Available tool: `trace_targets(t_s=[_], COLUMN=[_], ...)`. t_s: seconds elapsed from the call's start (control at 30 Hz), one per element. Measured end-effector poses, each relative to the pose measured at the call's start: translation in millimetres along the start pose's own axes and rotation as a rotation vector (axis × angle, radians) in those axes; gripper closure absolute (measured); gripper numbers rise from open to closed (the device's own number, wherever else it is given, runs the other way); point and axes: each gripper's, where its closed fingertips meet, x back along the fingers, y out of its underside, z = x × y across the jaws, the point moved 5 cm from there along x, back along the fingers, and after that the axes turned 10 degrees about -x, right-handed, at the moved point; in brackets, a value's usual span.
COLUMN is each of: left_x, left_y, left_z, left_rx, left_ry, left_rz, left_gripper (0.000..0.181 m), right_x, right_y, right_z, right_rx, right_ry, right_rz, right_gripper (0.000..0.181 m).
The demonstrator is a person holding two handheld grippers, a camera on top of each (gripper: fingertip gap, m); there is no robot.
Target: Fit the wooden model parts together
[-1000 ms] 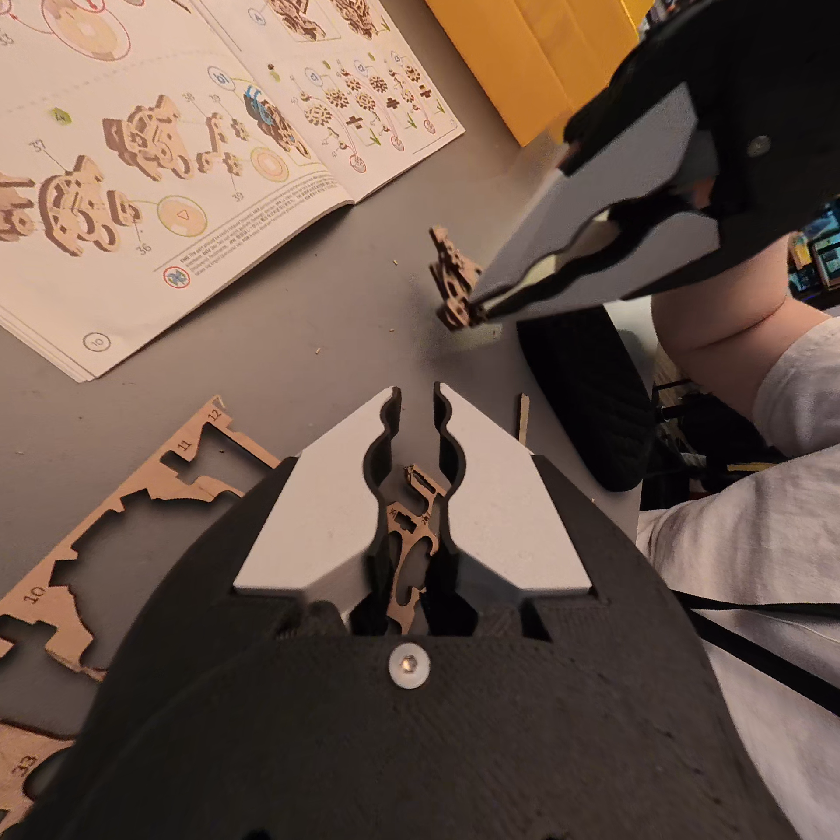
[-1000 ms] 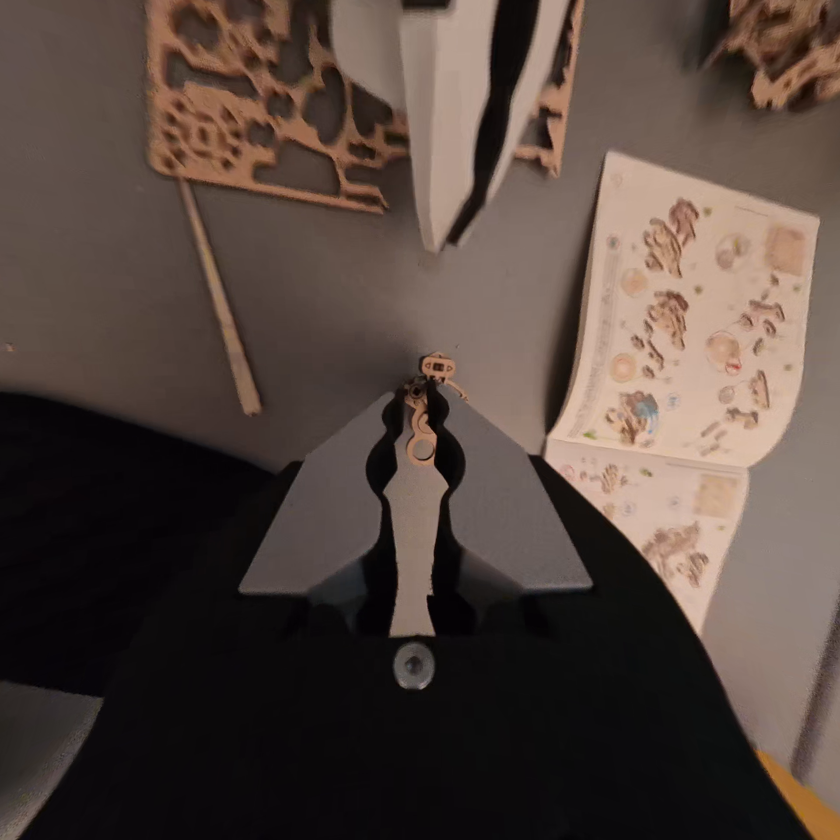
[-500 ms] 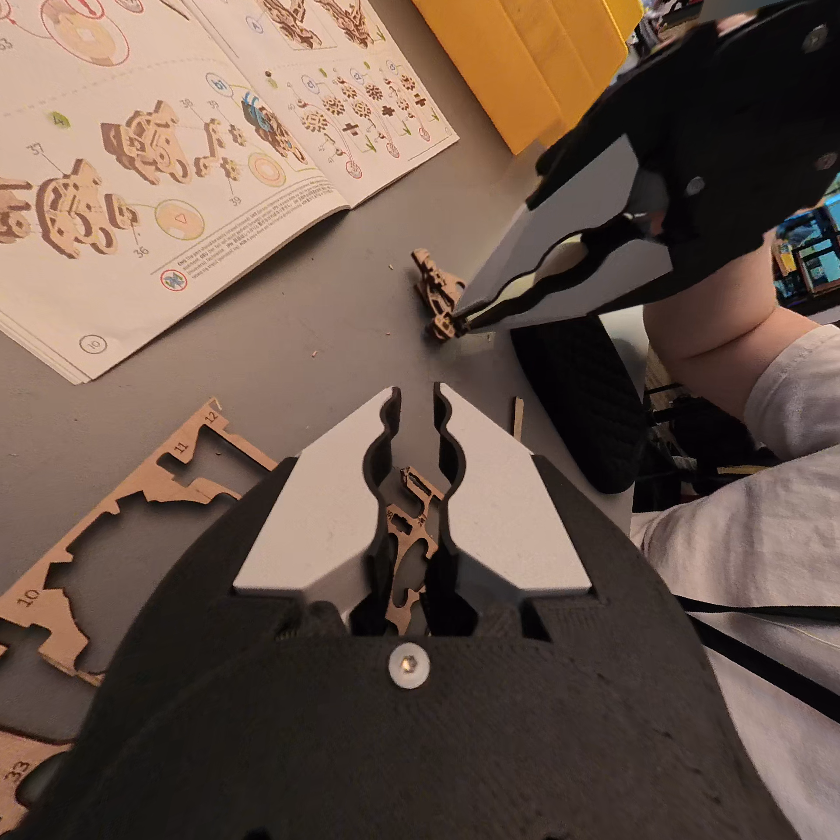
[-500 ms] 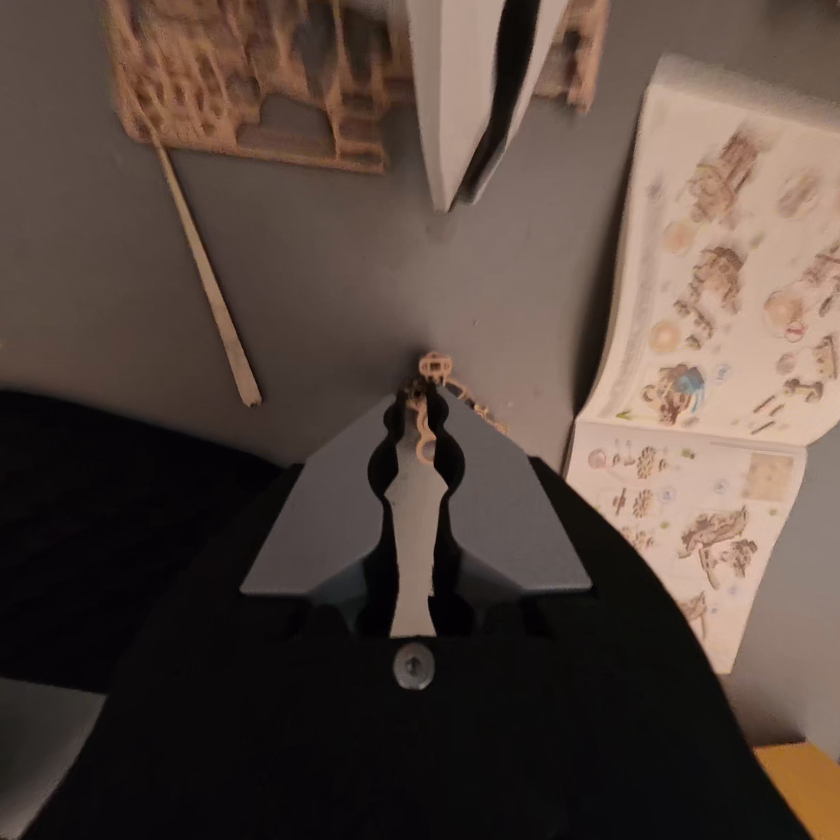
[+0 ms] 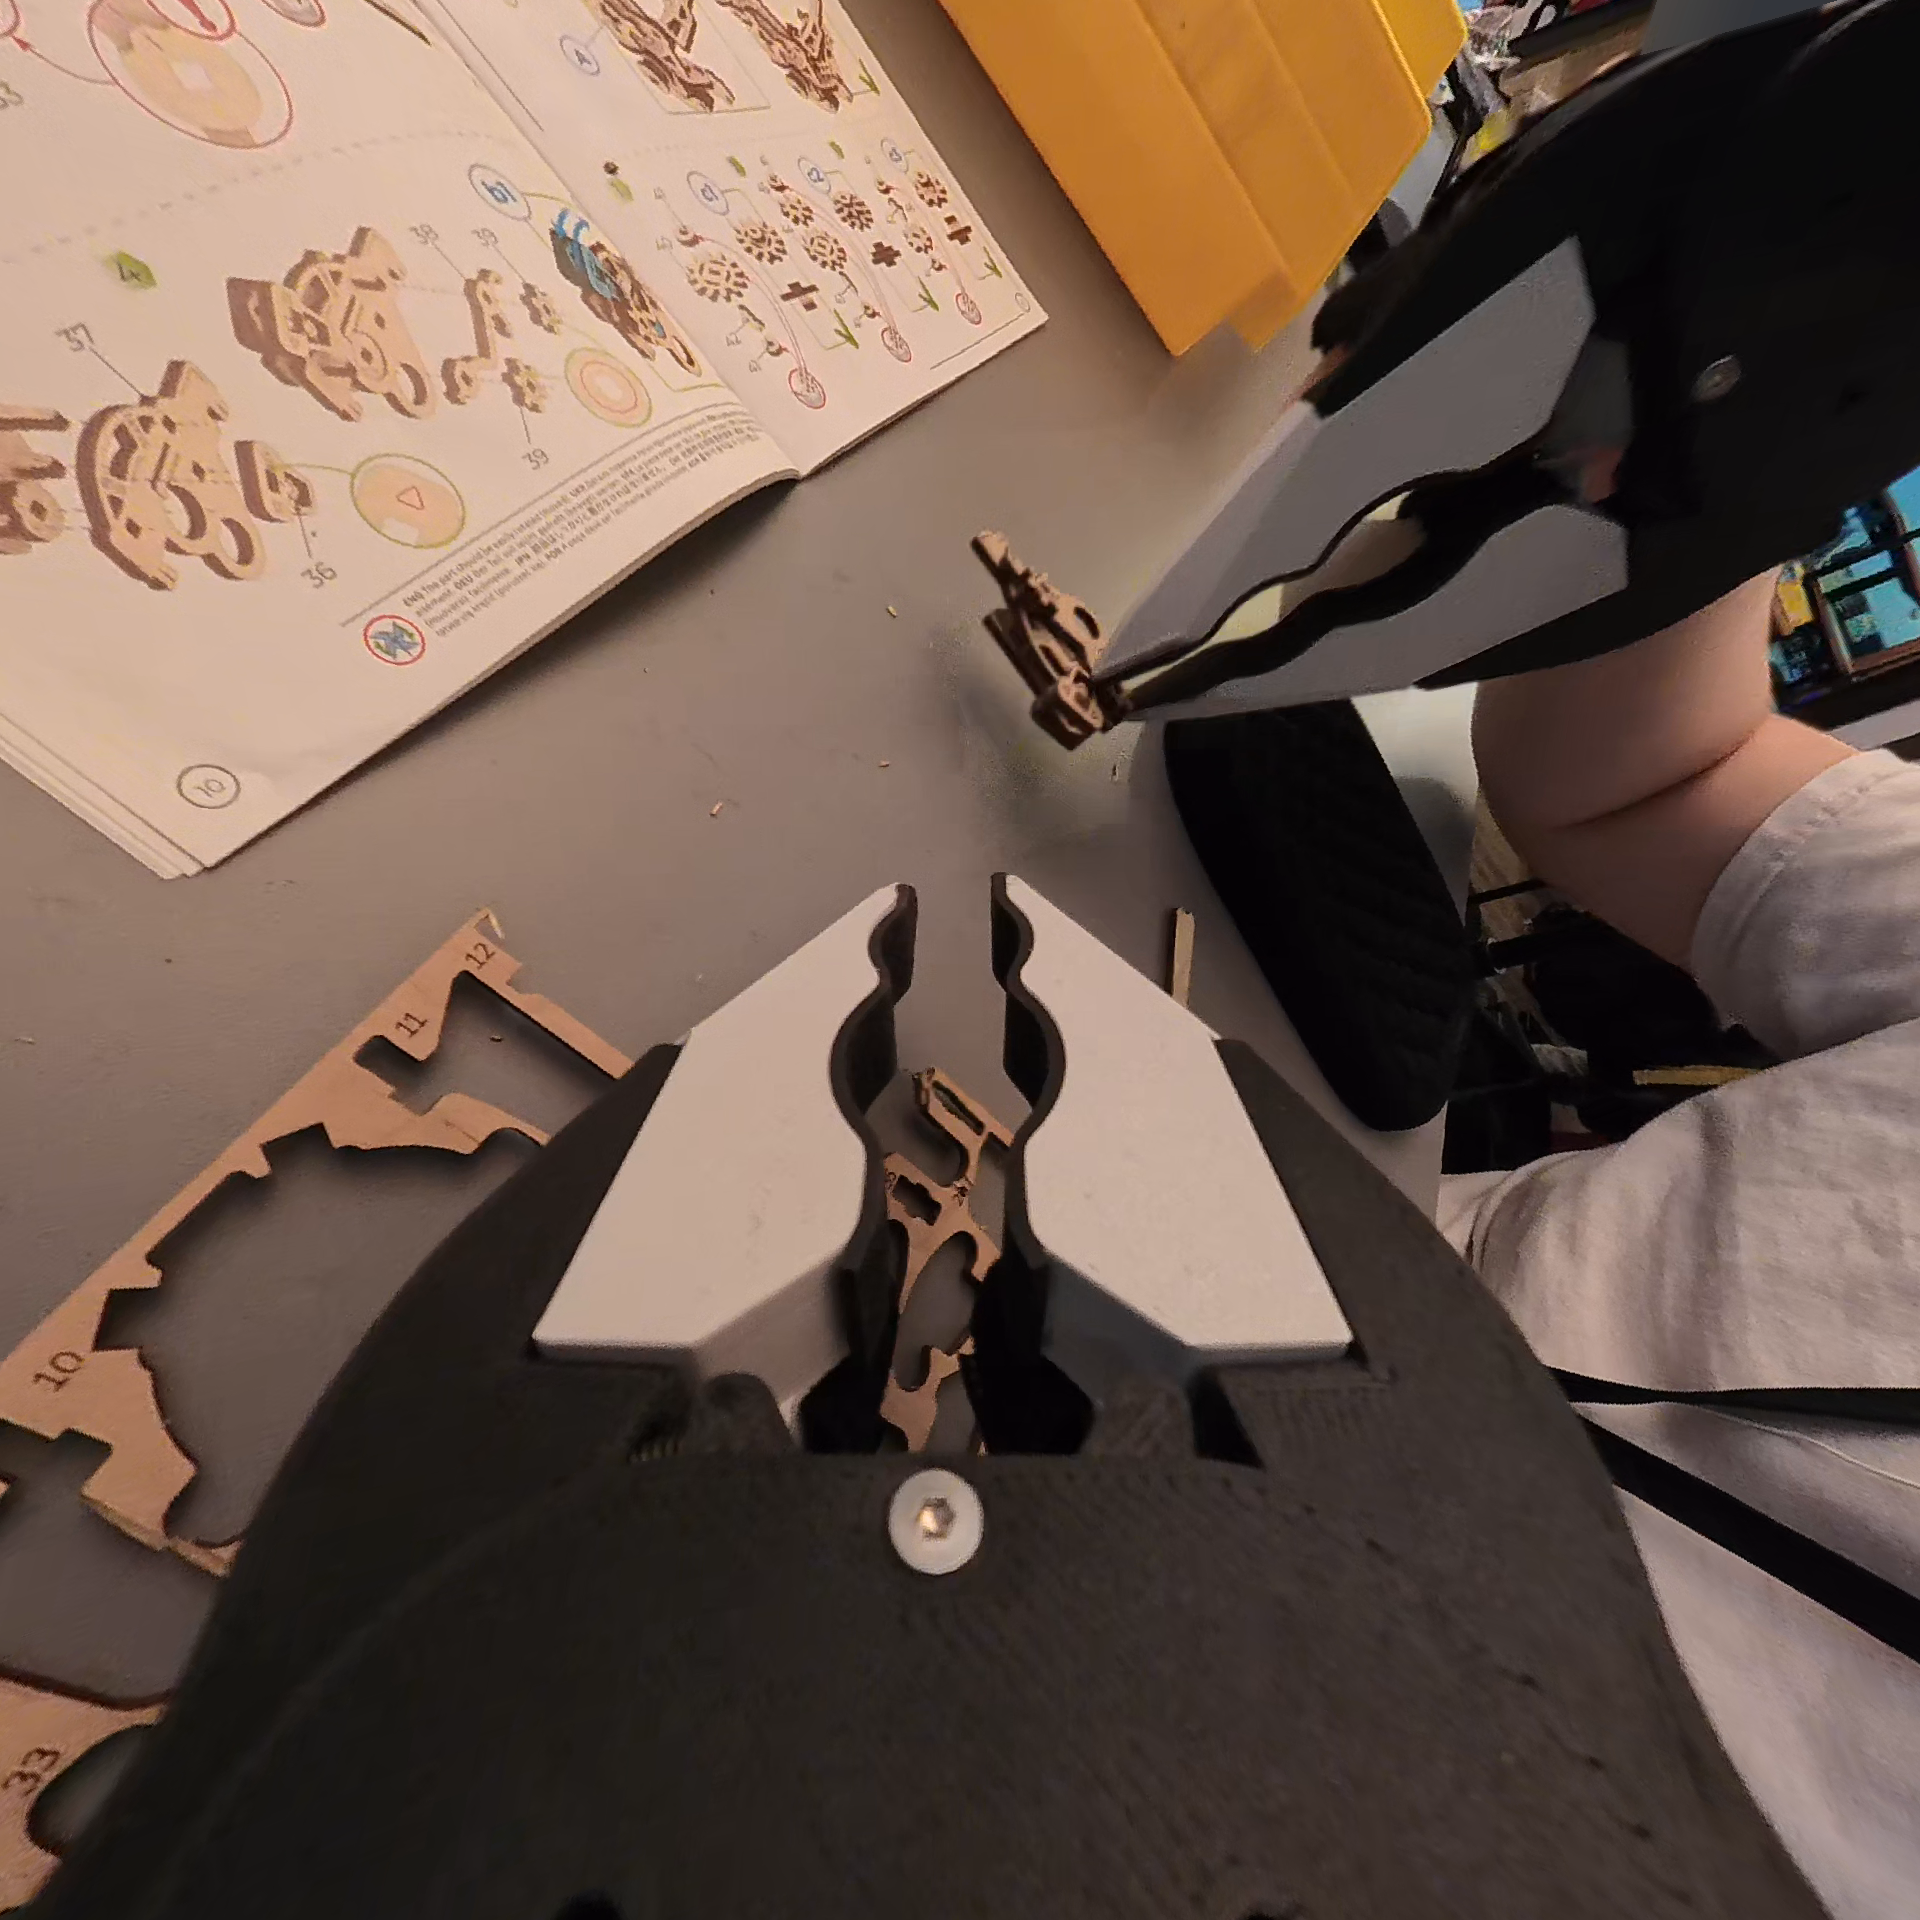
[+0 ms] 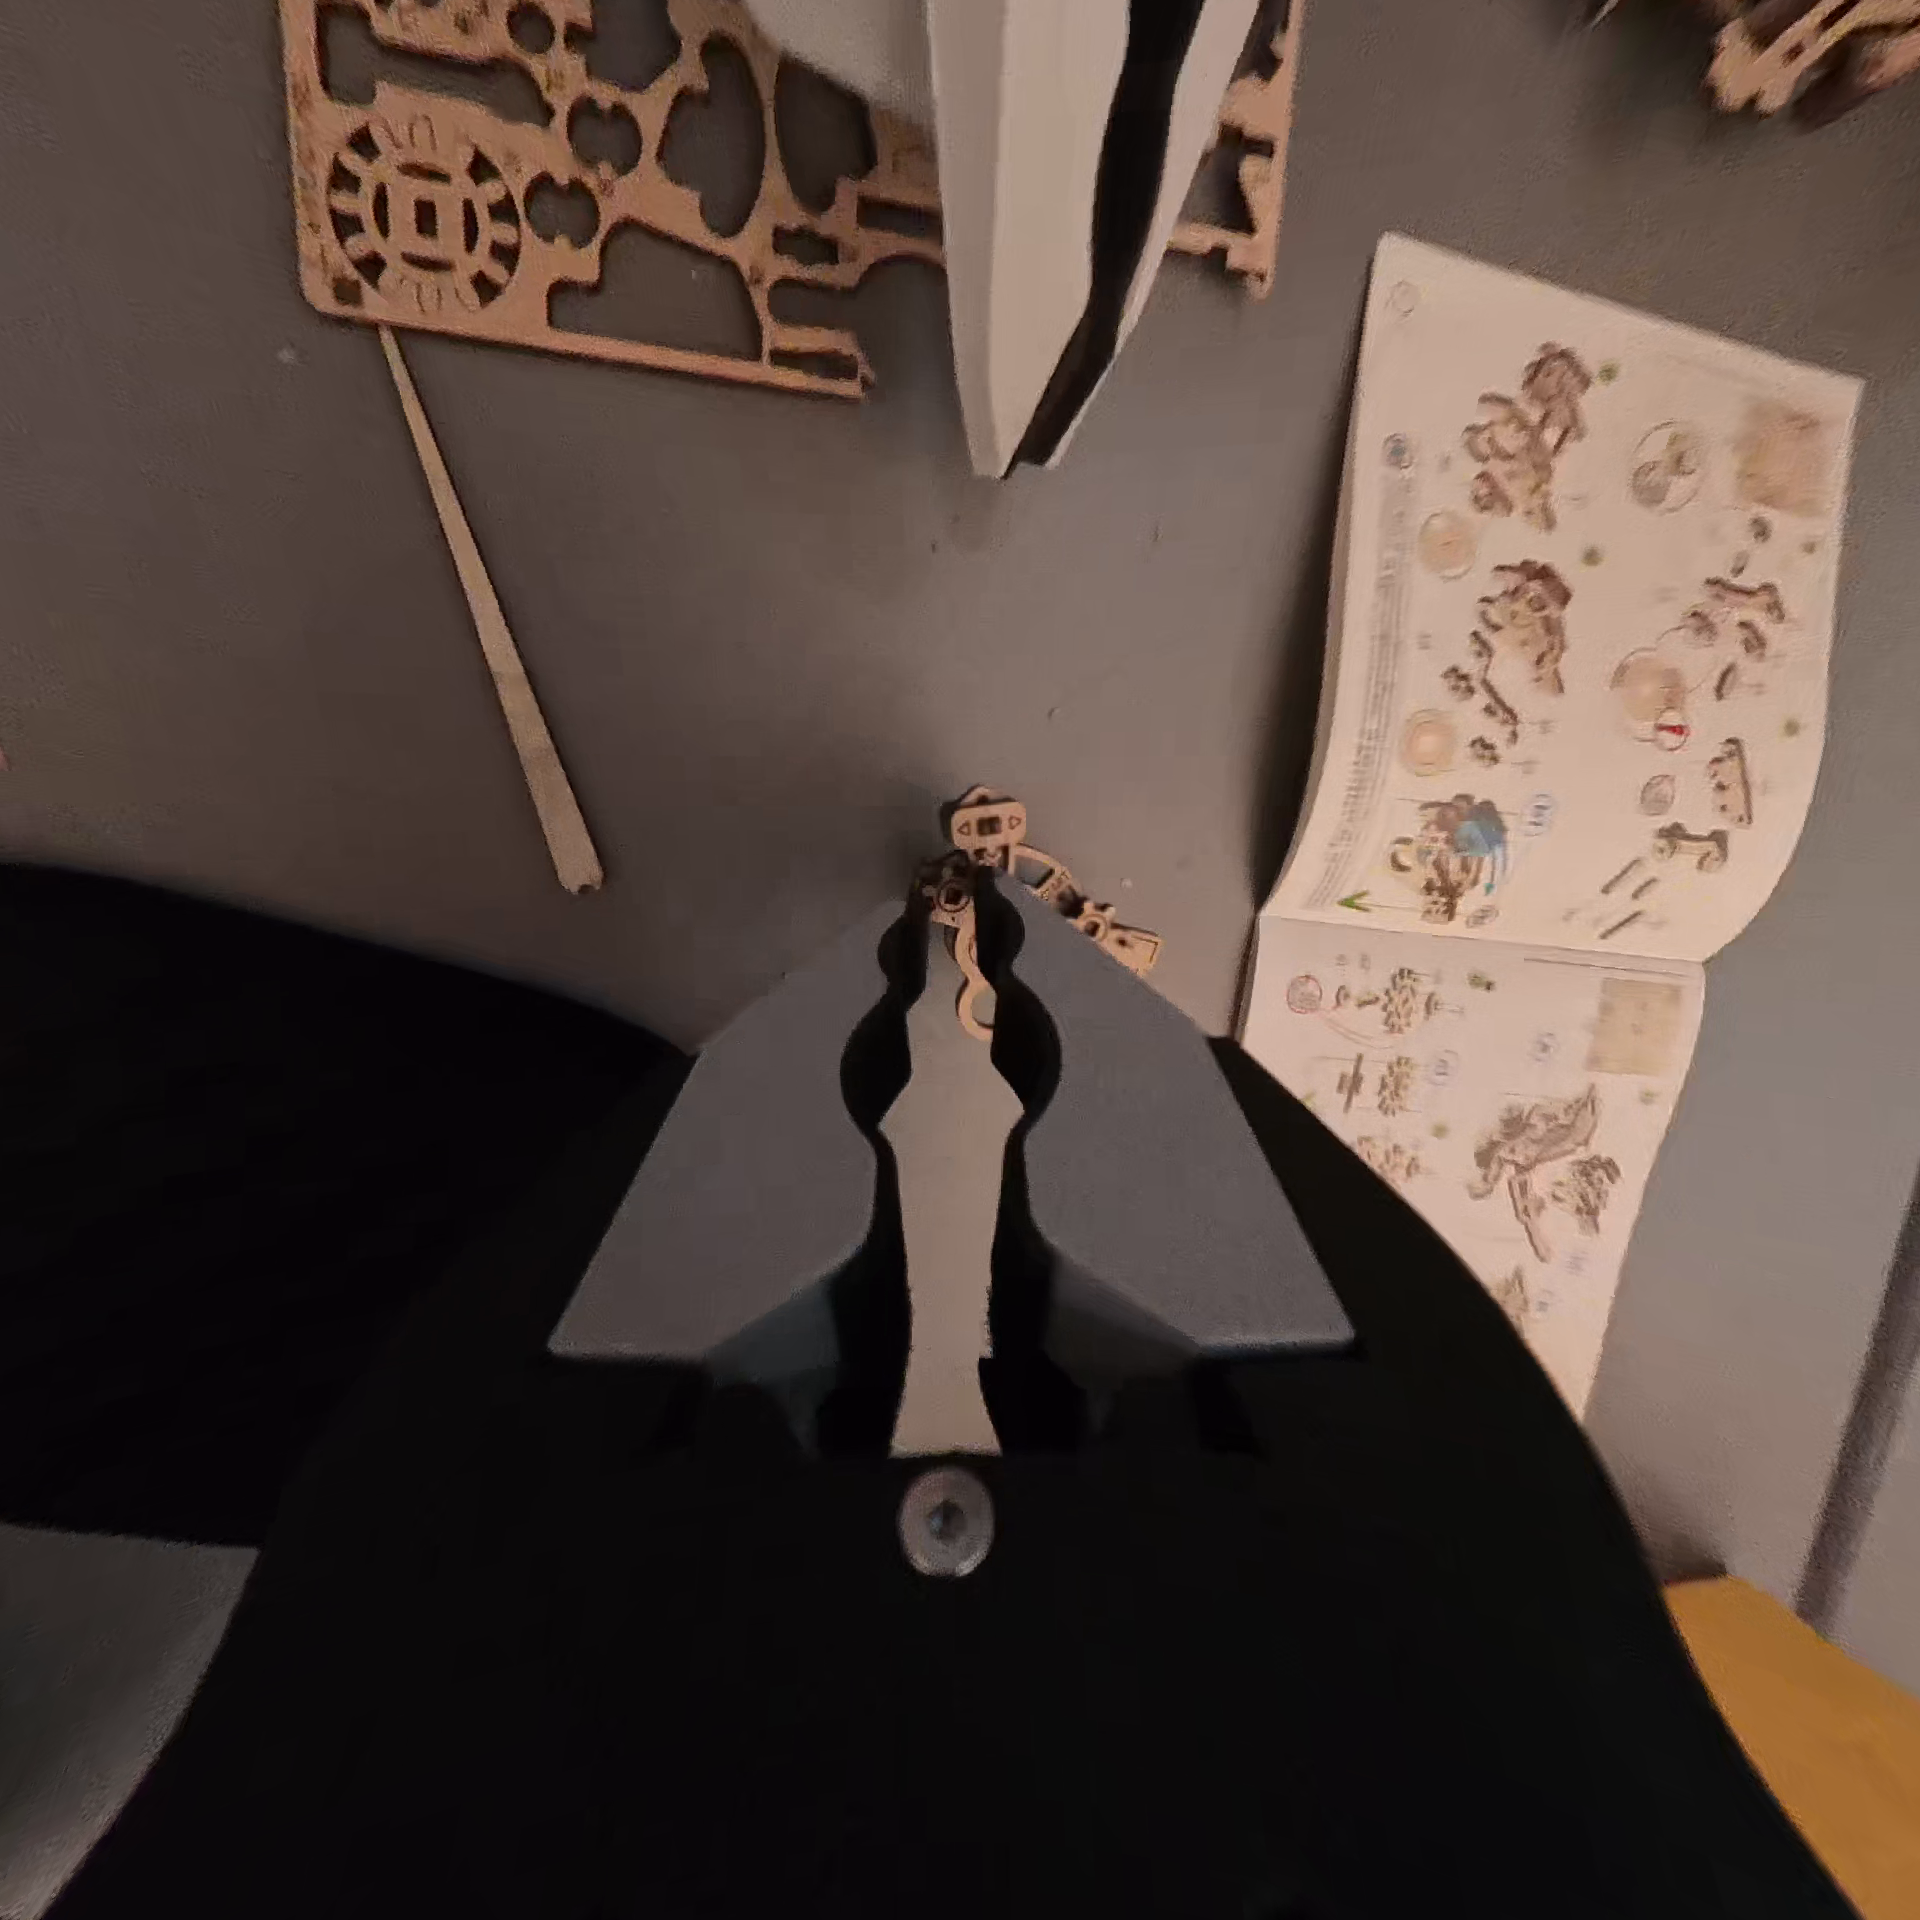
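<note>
Here, in the left wrist view, the left tongs [image 5: 953,894] are seen parted, with a narrow gap between the grey fingertips and nothing gripped; a cut-out wooden sheet [image 5: 940,1236] shows through the gap beneath them. Another wooden sheet [image 5: 260,1174], mostly emptied of its parts, lies on the grey surface [image 5: 665,727] to the left. An open instruction booklet [image 5: 416,343] is spread at the upper left, and a yellow bin [image 5: 1195,135] stands at the top edge. At the upper right the right tongs [image 5: 1117,691] are closed on a small wooden model part [image 5: 1044,634], which is held above the surface with its shadow cast below. A thin wooden stick [image 5: 1182,951] lies near the surface edge, beside a black chair back [image 5: 1320,914]. A bare arm [image 5: 1621,769] and a white sleeve [image 5: 1808,914] are seen at the right.

In the right wrist view, the right tongs [image 6: 975,883] are pinched shut on the wooden model part [image 6: 987,831], whose pieces stick out past the tips and to the right. The left tongs [image 6: 1013,457] point downward from the top, well apart from the part. The perforated sheet [image 6: 582,208] lies at the upper left, with the stick [image 6: 488,623] slanting below it. The booklet [image 6: 1558,727] lies at the right, and a partly built wooden model [image 6: 1808,52] is blurred in the upper right corner.
</note>
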Motion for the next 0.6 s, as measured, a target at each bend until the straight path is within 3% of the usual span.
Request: trace_targets(t_s=[0.03,0.07,0.2,0.27,0.4,0.47,0.6], left_x=[0,0,-1,-1,0,-1,-1], left_y=[0,0,0,0,0,0,1], left_z=[0,0,0,0,0,1,1], left_rx=[0.0,0.001,-0.003,0.0,-0.002,0.002,-0.006], left_ry=[0.0,0.002,-0.001,0.003,0.0,0.005,0.002], left_rz=[-0.001,-0.001,-0.004,-0.002,-0.001,0.0,-0.006], left_gripper=[0.169,0.168,0.169,0.169,0.169,0.169,0.169], right_x=[-4,-14,-1,-11,2,-12,0], right_y=[2,12,5,14,3,8,3], right_z=[-1,0,1,0,-2,-3,-2], right_rx=[-0.011,-0.021,-0.002,-0.015,-0.003,-0.007,0.003], right_ry=[-0.021,-0.029,0.008,-0.013,-0.005,-0.024,-0.008], right_rz=[-0.003,-0.075,-0.01,-0.084,0.01,-0.036,-0.004], right_gripper=[0.174,0.171,0.172,0.17,0.173,0.175,0.174])
